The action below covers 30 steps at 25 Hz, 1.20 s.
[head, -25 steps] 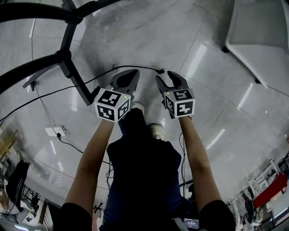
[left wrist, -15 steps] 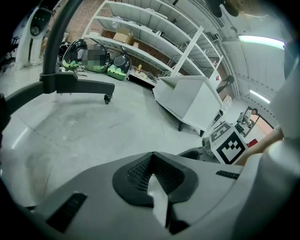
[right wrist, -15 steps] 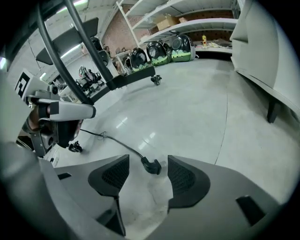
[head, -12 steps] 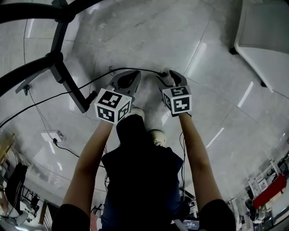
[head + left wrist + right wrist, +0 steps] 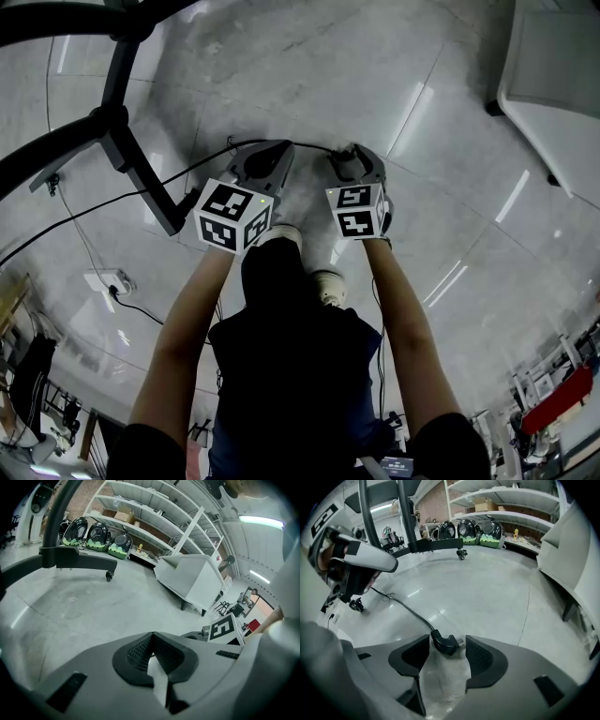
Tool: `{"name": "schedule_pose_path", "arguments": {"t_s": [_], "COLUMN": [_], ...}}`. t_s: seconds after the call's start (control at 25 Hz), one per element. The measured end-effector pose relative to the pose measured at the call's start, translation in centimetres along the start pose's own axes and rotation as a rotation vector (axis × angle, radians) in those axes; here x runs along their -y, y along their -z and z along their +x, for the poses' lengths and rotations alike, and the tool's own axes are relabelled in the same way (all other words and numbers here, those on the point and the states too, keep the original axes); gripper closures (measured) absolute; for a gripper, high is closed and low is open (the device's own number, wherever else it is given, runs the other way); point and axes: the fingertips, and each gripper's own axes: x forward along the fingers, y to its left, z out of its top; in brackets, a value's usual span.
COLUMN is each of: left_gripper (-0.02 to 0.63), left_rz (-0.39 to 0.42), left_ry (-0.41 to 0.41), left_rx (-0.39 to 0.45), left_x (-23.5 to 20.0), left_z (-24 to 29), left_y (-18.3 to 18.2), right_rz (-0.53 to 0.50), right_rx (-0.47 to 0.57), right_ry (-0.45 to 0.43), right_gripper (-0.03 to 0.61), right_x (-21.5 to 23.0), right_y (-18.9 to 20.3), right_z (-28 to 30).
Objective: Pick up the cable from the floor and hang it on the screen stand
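Note:
The black cable (image 5: 141, 186) lies on the pale floor and runs from the left to its angled plug (image 5: 446, 644). My right gripper (image 5: 353, 161) is down at the floor and open, one pad on each side of the plug without pressing on it. In the right gripper view the cable (image 5: 401, 604) trails away to the upper left. My left gripper (image 5: 265, 162) hovers just left of the right one, shut and empty, its pads (image 5: 140, 652) meeting. The black screen stand (image 5: 117, 122) stands at the upper left, with its wheeled leg (image 5: 77, 557) in the left gripper view.
A white armchair (image 5: 192, 576) stands ahead on the right, its corner (image 5: 553, 56) showing in the head view. Shelving (image 5: 140, 508) with helmets lines the far wall. A white power strip (image 5: 101, 281) and more cable lie at the left. My shoes (image 5: 323, 281) are just behind the grippers.
My right gripper has moved forward and down to the plug and its jaws have spread wider. The left gripper has hardly shifted.

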Motion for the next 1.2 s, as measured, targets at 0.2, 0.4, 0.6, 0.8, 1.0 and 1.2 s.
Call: {"name": "schedule_pose_path", "arguments": {"t_s": [0.2, 0.4, 0.6, 0.8, 1.0, 1.2], "left_gripper": [0.611, 0.611, 0.611, 0.611, 0.611, 0.611], "left_rz": [-0.018, -0.033, -0.048, -0.066, -0.092, -0.107], "left_ry": [-0.002, -0.009, -0.014, -0.028, -0.036, -0.045], "left_rx": [-0.009, -0.013, -0.016, -0.015, 0.0, 0.013], "left_x": [0.0, 0.2, 0.2, 0.7, 2.1, 3.3], "left_z": [0.1, -0.7, -1.7, -4.0, -7.8, -10.9], "left_y": [0.5, 0.7, 0.4, -1.2, -3.6, -6.2], "right_rz": [-0.03, 0.005, 0.01, -0.039, -0.054, -0.084], "right_rx": [-0.024, -0.037, -0.023, -0.014, -0.008, -0.012], "right_ry": [0.022, 0.006, 0.01, 0.025, 0.043, 0.04], "right_gripper": [0.37, 0.382, 0.382, 0.382, 0.382, 0.382], "right_x": [0.2, 0.5, 0.4, 0.1, -0.8, -2.0], "right_y": [-0.1, 0.0, -1.3, -3.0, -5.1, -7.5], "right_z": [0.0, -0.2, -1.8, -4.7, -8.8, -12.4]}}
